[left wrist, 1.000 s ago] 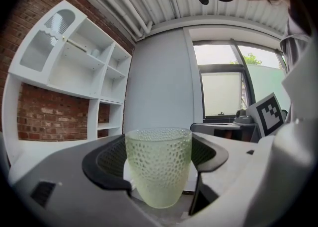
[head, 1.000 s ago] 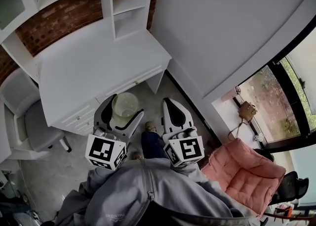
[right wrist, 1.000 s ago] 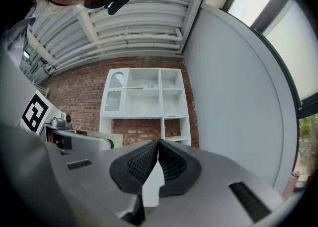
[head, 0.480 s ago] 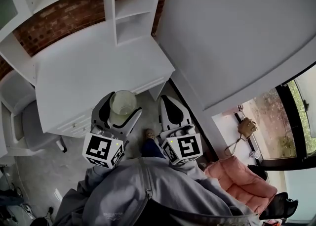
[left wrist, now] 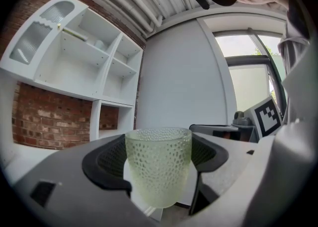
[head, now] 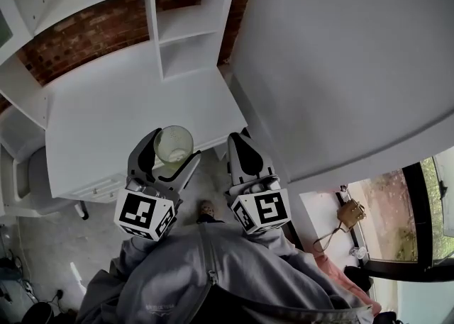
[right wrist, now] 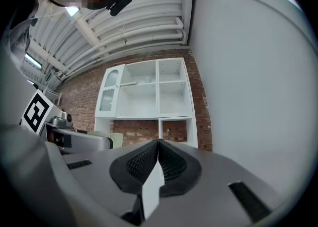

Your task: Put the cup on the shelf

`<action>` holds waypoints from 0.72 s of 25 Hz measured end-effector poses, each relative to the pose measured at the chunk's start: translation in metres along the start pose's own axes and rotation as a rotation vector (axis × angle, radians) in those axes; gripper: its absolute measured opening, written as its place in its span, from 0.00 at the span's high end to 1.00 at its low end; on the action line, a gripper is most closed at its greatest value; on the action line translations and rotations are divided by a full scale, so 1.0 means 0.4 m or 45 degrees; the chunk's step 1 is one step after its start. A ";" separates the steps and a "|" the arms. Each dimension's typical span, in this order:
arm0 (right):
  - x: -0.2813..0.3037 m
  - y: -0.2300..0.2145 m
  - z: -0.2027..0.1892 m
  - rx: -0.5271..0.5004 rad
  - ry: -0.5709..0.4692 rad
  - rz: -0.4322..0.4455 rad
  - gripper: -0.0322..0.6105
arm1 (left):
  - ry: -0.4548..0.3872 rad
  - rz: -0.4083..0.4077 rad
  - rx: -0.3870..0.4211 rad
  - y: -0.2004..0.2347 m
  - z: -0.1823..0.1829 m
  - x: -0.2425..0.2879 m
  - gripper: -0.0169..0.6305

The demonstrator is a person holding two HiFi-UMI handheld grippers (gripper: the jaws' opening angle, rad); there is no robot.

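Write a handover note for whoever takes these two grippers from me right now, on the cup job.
Left gripper: shut on the cup, which is upright, near the front edge of the white desk in the head view.
Right gripper: shut, empty.
Shelf: white unit at the back of the desk; its open compartments look bare.
Done: cup is in hand.
Left: carry it to the shelf, set it in a compartment, release.

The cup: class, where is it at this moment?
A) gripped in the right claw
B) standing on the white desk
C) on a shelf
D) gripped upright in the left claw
D: the cup stands upright between the pads of the left claw; the right claw is shut with nothing in it.
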State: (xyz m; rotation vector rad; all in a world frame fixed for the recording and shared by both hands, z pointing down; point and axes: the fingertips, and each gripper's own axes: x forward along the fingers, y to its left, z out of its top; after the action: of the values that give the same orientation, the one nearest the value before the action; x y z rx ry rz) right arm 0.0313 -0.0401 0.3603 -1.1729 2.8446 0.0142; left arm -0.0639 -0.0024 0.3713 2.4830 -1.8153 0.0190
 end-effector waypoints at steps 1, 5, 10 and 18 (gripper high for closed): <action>0.014 -0.017 -0.001 0.000 -0.003 0.016 0.91 | -0.002 0.016 0.002 0.003 0.000 0.019 0.39; 0.057 -0.079 -0.007 0.002 -0.007 0.081 0.91 | -0.013 0.083 0.002 0.008 0.003 0.083 0.39; 0.095 -0.133 -0.023 0.037 -0.011 0.125 0.91 | 0.013 0.138 -0.005 0.011 -0.009 0.126 0.39; 0.134 -0.193 -0.053 0.082 0.017 0.125 0.91 | 0.005 0.171 0.011 0.040 0.012 0.204 0.39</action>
State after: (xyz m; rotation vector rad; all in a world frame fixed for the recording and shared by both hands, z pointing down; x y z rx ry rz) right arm 0.0467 -0.1334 0.3792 -1.0241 2.8885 -0.0796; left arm -0.0545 -0.0851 0.3713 2.3600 -1.9809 0.0387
